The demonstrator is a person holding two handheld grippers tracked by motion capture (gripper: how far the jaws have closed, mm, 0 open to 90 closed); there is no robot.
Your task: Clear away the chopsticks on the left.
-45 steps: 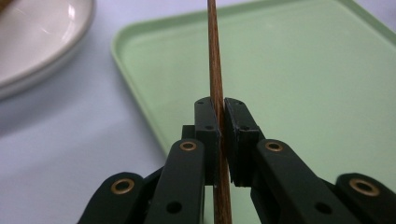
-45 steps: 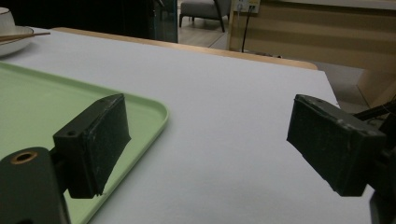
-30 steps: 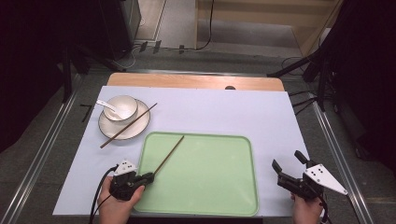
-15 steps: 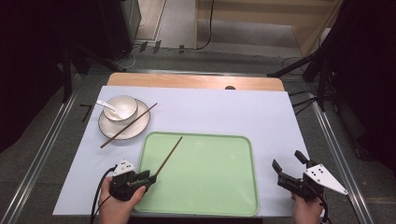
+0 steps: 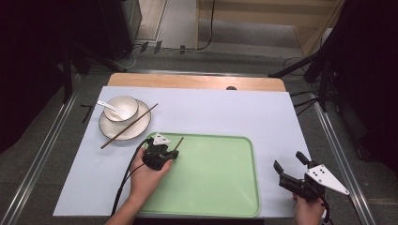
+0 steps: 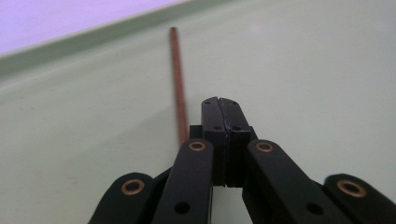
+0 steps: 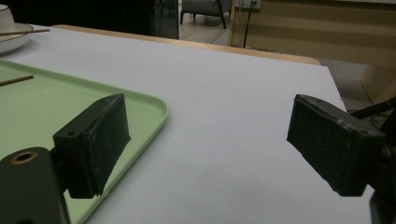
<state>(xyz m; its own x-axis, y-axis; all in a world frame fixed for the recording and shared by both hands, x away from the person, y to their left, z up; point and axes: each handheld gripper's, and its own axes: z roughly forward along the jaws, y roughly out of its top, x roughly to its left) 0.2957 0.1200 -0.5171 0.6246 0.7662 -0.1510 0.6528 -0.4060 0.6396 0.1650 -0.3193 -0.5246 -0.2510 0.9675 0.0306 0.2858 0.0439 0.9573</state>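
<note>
We're looking down on a wide surface (image 5: 211, 110) under a pale lilac sheet, a strip of bare wood showing along its far edge. Metal rails run down both sides, and past the far edge the grey floor is strewn with cables, with dark stands and wooden panelling behind them.

Out on the far left sits a white plate (image 5: 124, 127) with a white bowl (image 5: 121, 108) on it and a white spoon (image 5: 107, 106) resting in the bowl. One brown chopstick (image 5: 129, 126) lies slanted across the plate's rim, its near end on the sheet.

Centre stage, the green tray (image 5: 211, 178). The left hand-held gripper (image 5: 174, 151) is over the tray's far left corner, its jaws just closing and now clenched tight with nothing between them. In the left gripper view the second chopstick (image 6: 178, 84) lies flat on the tray floor just beside those shut jaws, on their left, running away towards the tray's rim. It is not in the grip.

Over on the right, the right hand-held gripper (image 5: 290, 168) hangs off the tray's right side above the lilac sheet, jaws spread wide, released, gripping nothing. In the right gripper view bare sheet shows between the jaws and the tray's rounded corner sits behind the left one.
</note>
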